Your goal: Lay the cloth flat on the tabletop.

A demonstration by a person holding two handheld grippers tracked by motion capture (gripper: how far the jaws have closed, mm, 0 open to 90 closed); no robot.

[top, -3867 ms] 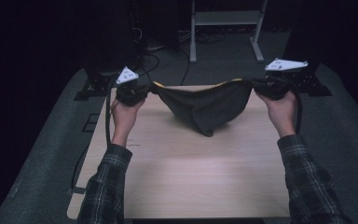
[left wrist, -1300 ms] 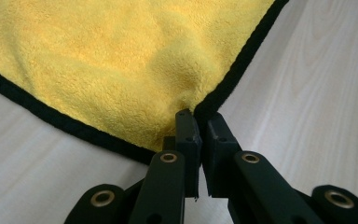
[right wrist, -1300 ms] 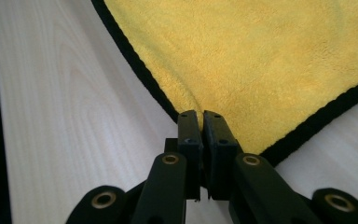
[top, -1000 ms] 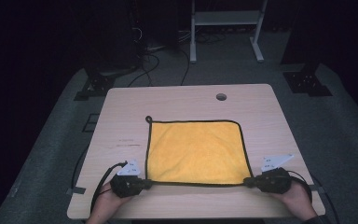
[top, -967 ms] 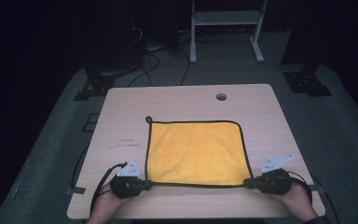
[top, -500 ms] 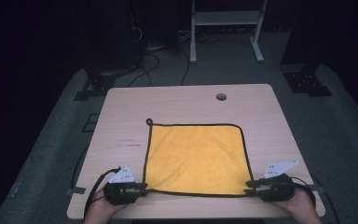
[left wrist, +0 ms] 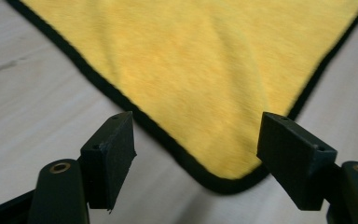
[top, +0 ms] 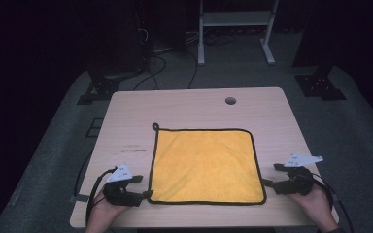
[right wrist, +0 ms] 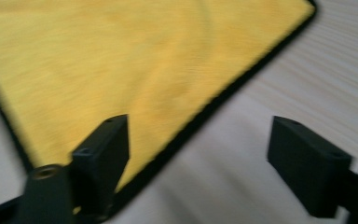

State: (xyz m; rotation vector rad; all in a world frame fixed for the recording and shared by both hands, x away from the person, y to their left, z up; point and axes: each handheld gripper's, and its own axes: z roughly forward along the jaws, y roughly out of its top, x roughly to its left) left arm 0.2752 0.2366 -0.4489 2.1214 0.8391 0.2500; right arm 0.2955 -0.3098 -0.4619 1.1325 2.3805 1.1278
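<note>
item: yellow cloth (top: 206,165), square, black-bound edge, small black hanging loop (top: 155,126) at its far left corner. lies spread flat on the wooden table (top: 194,104), on the near half, its near edge close to the table's front edge. surface smooth in the high view, no folds to be seen.

item: left gripper (top: 143,187), held in the person's left hand (top: 104,213) at the cloth's near left corner. its jaws have just been opening and stand apart. in the left gripper view the rounded cloth corner (left wrist: 223,179) lies on the table between the two black pads (left wrist: 109,158), neither pad pressing on it. grey three-cornered plate (top: 119,173) on top; cable (top: 90,194) loops off the table's left edge.

item: right gripper (top: 270,175), held in the person's right hand (top: 315,204) just off the cloth's near right corner, a strip of bare table between tips and cloth in the high view. its jaws have just been opening and stand wide. in the right gripper view, blurred, the cloth's black edge (right wrist: 205,116) runs slantwise past the left pad (right wrist: 105,158); bare wood lies in the gap; nothing is gripped.

item: round hole (top: 230,101) in the table top, far right part, well apart from the cloth.

surroundings: dark floor, cables (top: 167,60), a white frame's legs (top: 201,43) beyond the table.
</note>
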